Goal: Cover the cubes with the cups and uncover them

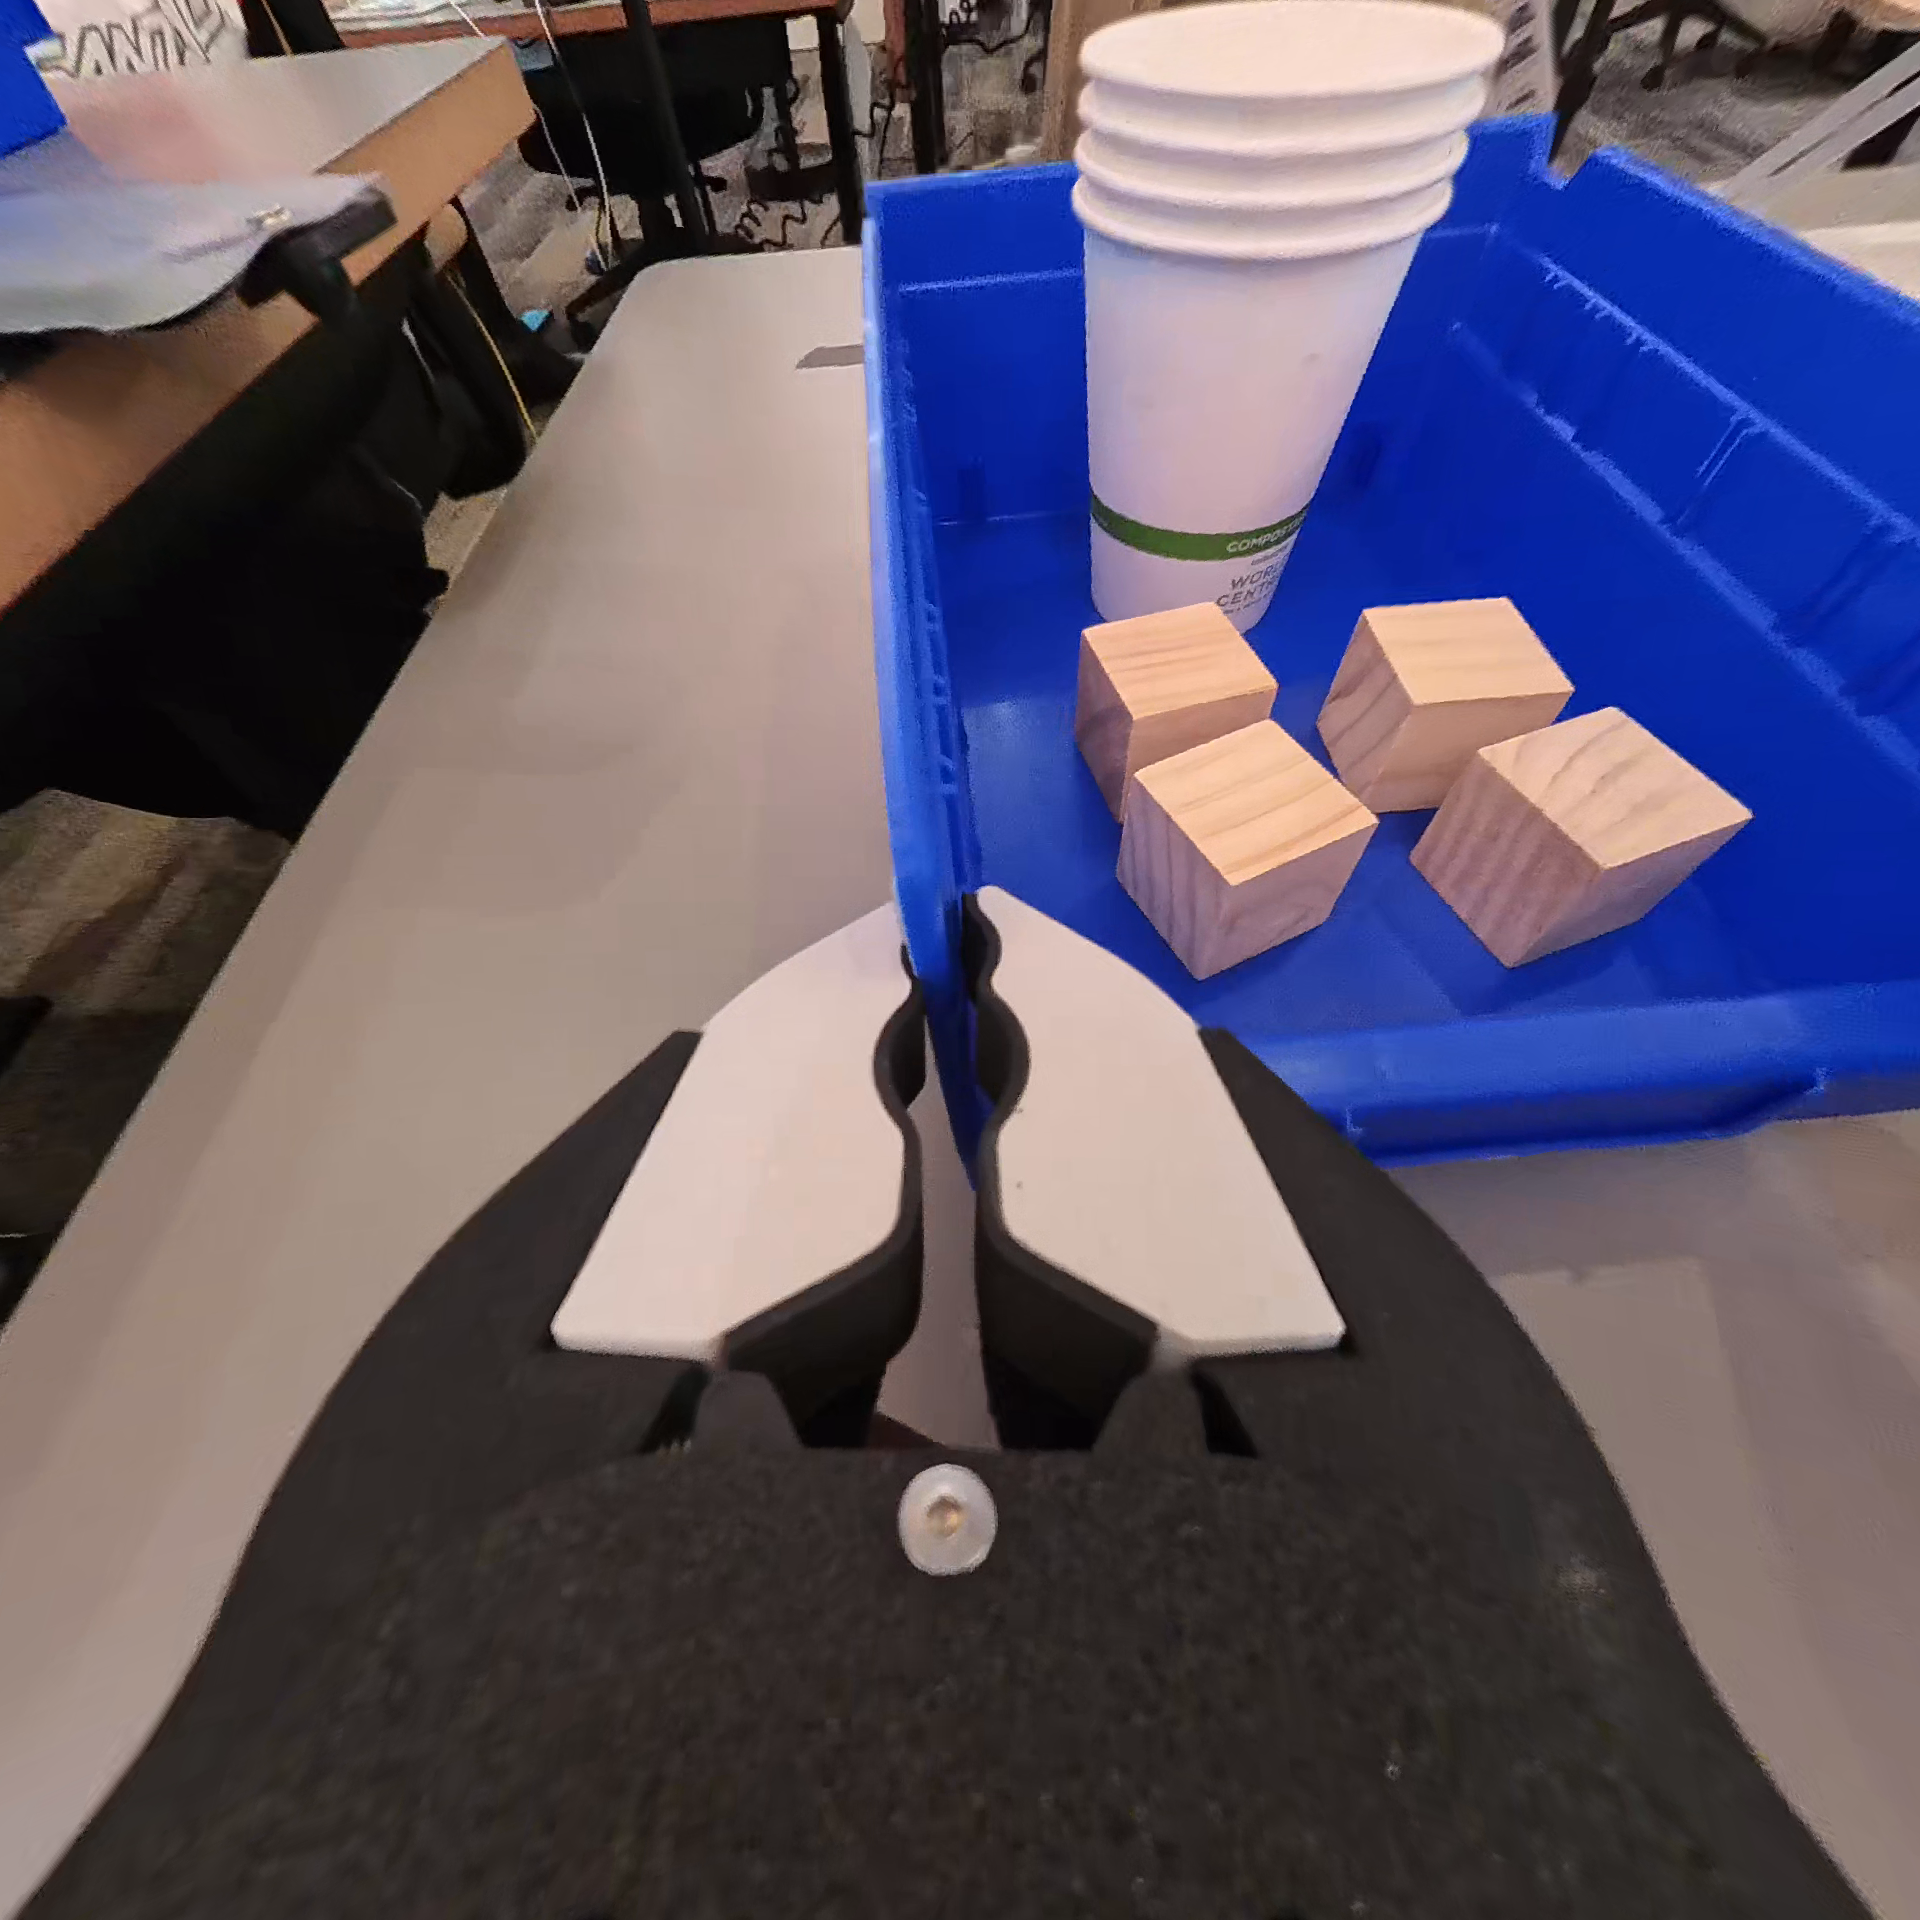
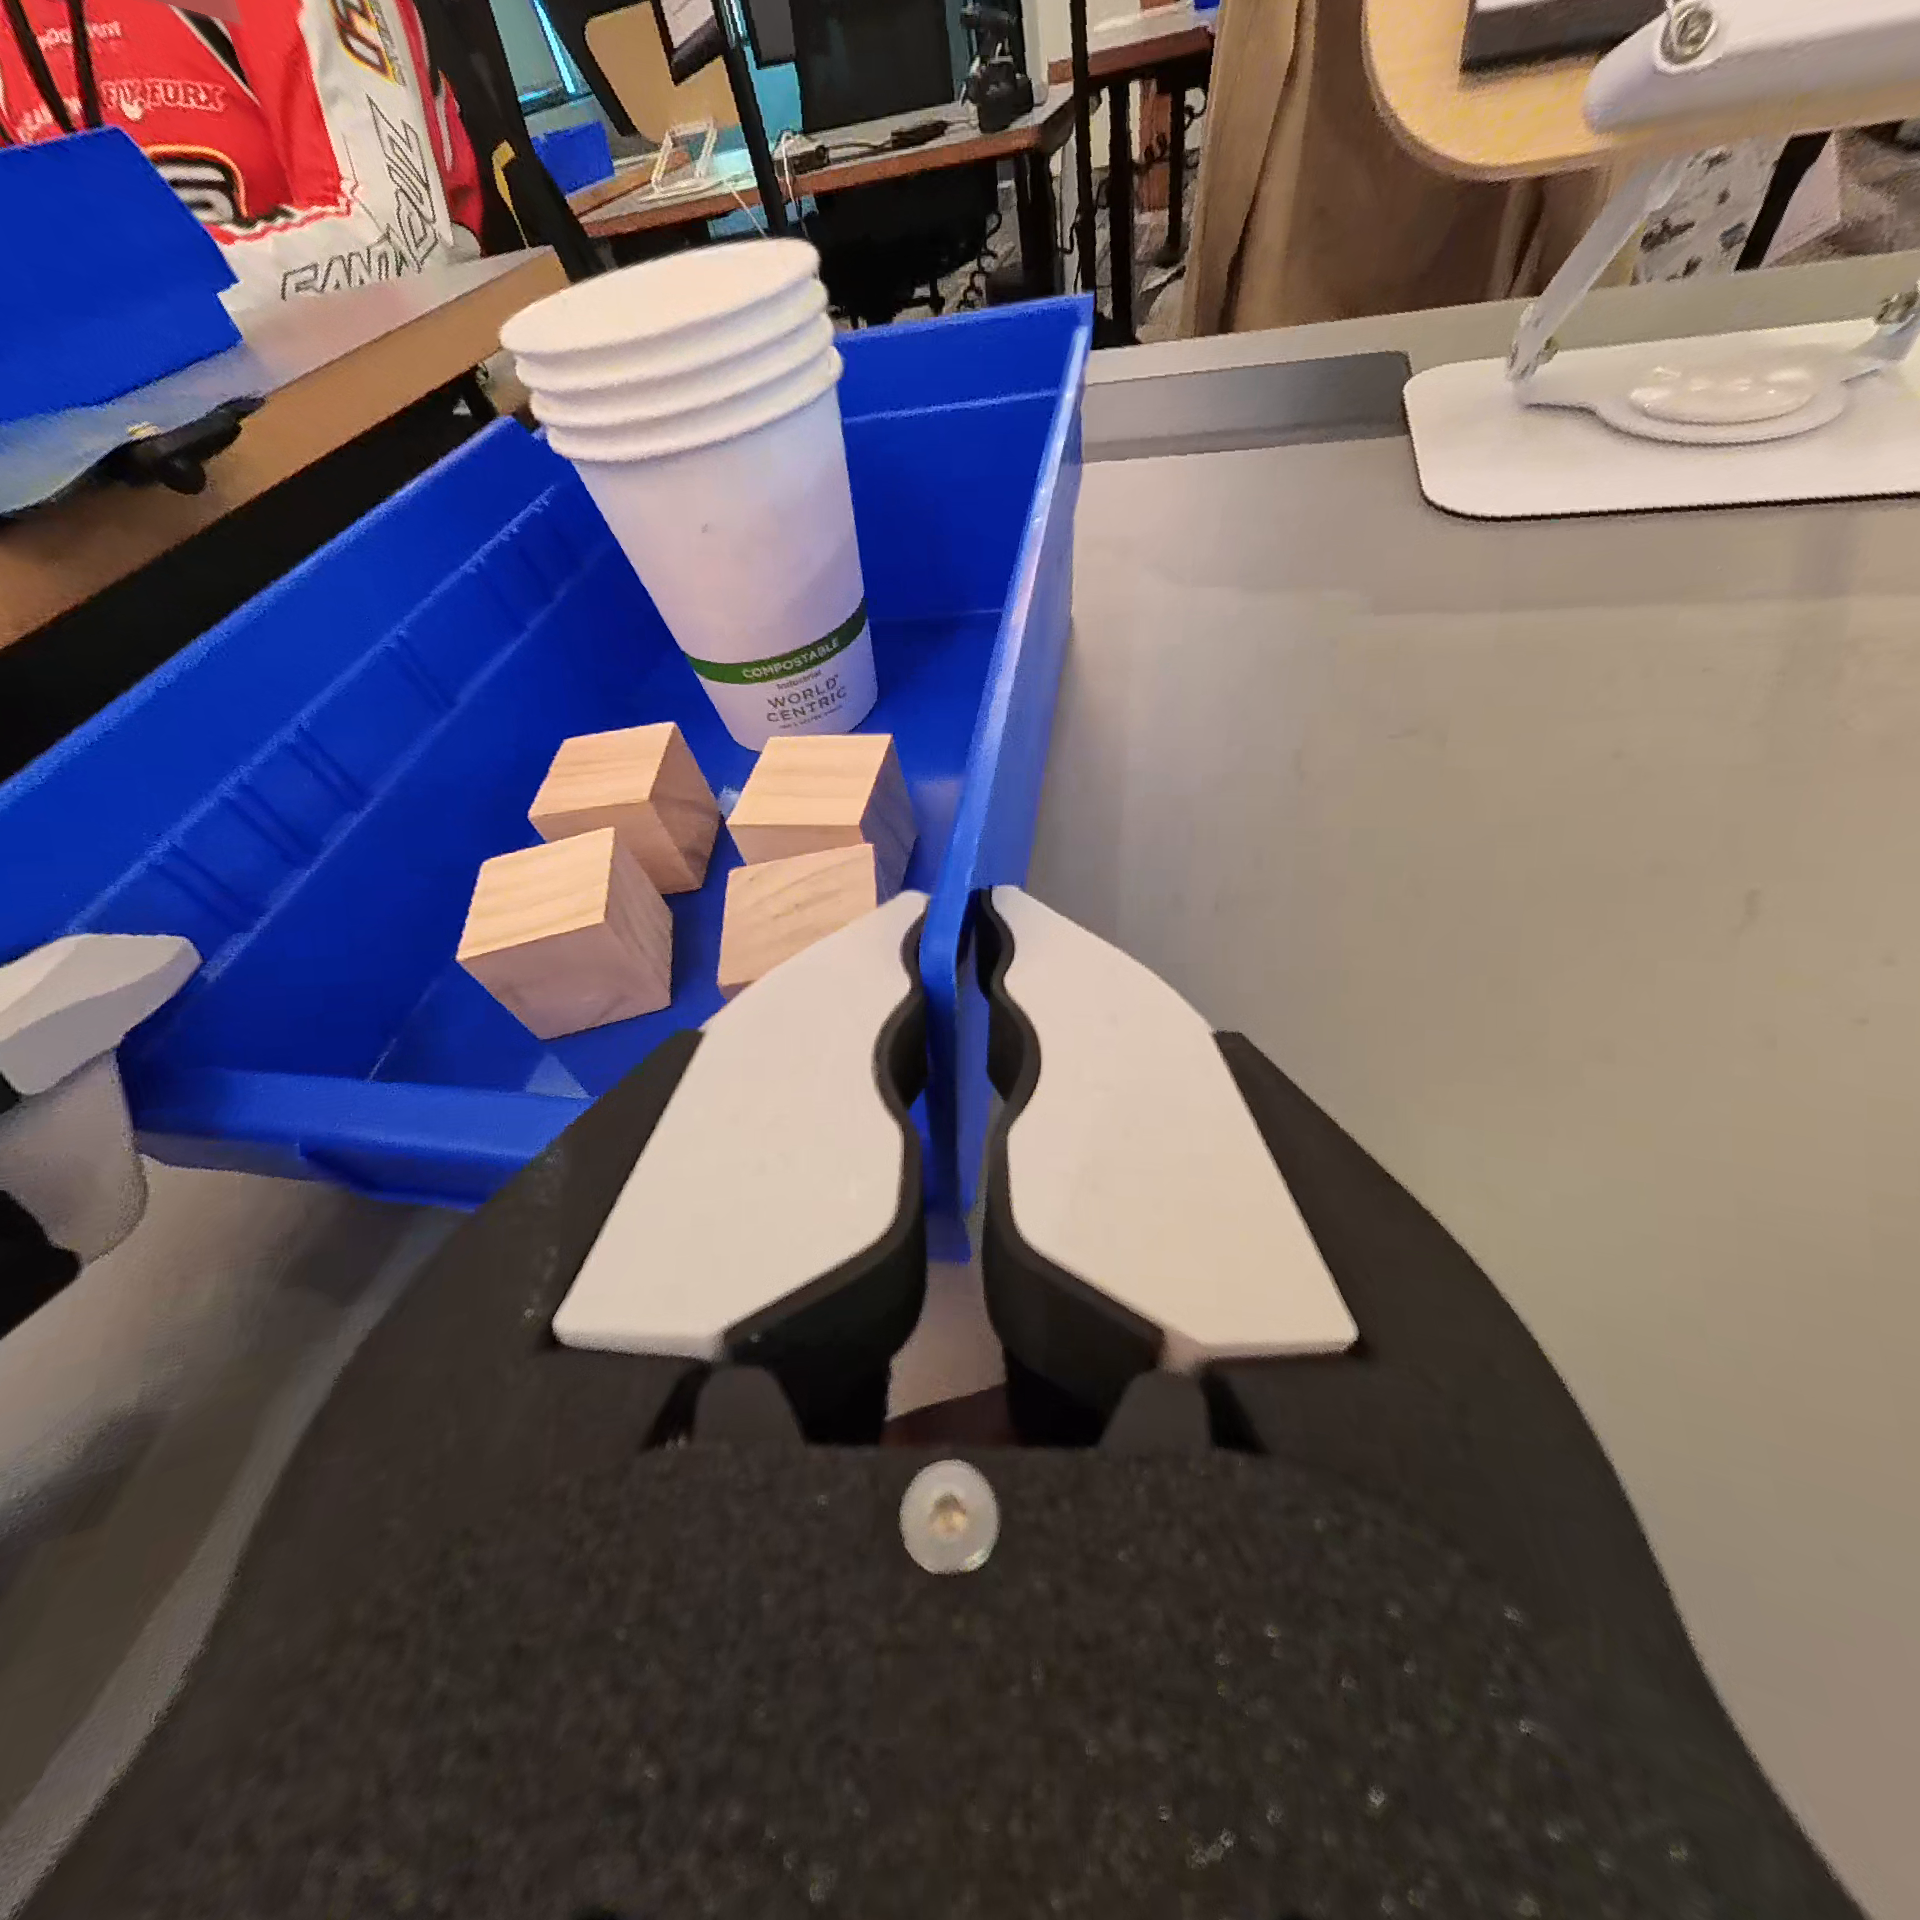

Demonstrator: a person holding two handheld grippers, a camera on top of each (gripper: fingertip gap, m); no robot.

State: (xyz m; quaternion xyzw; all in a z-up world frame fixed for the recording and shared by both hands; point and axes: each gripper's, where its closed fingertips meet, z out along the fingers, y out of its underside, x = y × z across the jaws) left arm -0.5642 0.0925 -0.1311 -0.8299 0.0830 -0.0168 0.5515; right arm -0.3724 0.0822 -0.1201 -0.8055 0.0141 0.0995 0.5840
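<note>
A blue plastic bin sits on the grey table. Inside it stands an upright stack of white paper cups and several wooden cubes lie loose on its floor. My left gripper is shut on the bin's left wall near the front corner. My right gripper is shut on the bin's right wall near the front corner. The cup stack and cubes also show in the right wrist view. The left gripper's fingers show at the far left there.
A white stand with a flat base sits on the grey table at the far right. A wooden desk with grey cloth and a blue bin stands to the left, past the table edge.
</note>
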